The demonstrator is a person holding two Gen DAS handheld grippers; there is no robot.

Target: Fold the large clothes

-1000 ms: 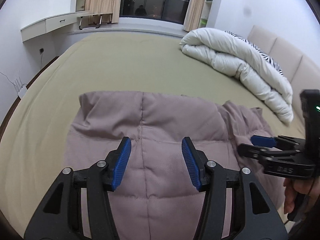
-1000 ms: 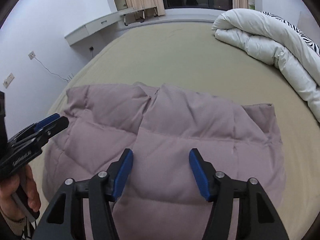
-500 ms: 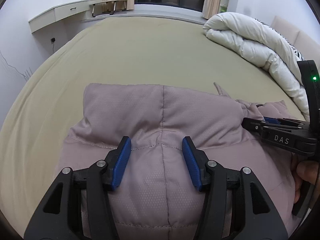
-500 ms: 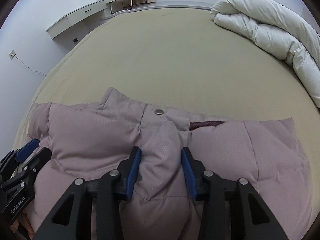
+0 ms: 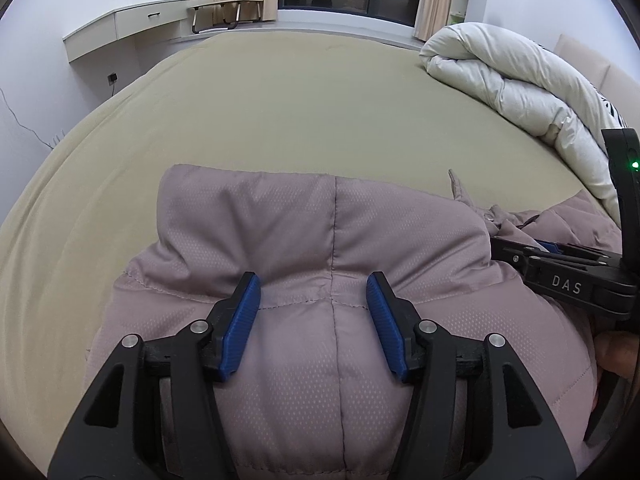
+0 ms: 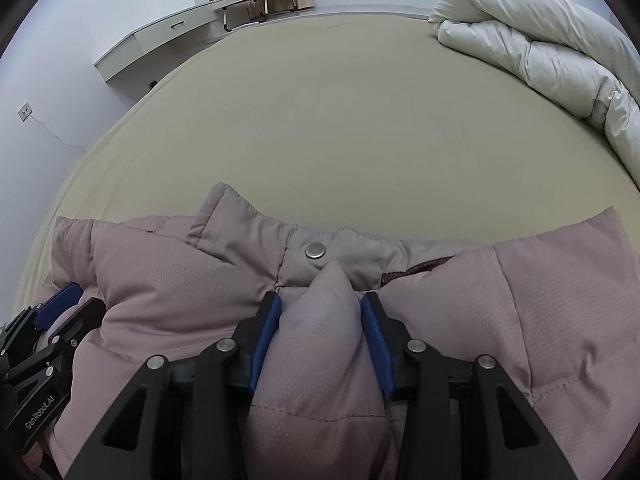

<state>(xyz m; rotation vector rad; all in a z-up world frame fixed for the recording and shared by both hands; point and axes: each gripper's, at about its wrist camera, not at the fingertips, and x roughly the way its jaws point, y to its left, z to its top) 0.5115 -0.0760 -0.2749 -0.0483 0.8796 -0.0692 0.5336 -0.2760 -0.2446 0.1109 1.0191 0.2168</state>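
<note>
A mauve quilted puffer jacket (image 5: 328, 232) lies on the beige bed; it also shows in the right wrist view (image 6: 520, 304), with a metal snap button (image 6: 315, 250) at its far edge. My left gripper (image 5: 314, 300) is open, its blue pads pressed down on a seam of the padding. My right gripper (image 6: 320, 312) is shut on a raised bunch of the jacket's padding just below the snap. Each gripper shows at the edge of the other's view: the right one in the left wrist view (image 5: 560, 256), the left one in the right wrist view (image 6: 52, 320).
A rolled white duvet (image 5: 520, 84) lies at the bed's far right, also in the right wrist view (image 6: 540, 40). The beige bedsheet (image 5: 300, 112) stretches beyond the jacket. A white wall desk (image 5: 132, 28) and a dark window with curtains stand at the back.
Both grippers have dropped forward onto the jacket. The right gripper has narrowed from wide open and pinched a fold of padding. The left has stayed open.
</note>
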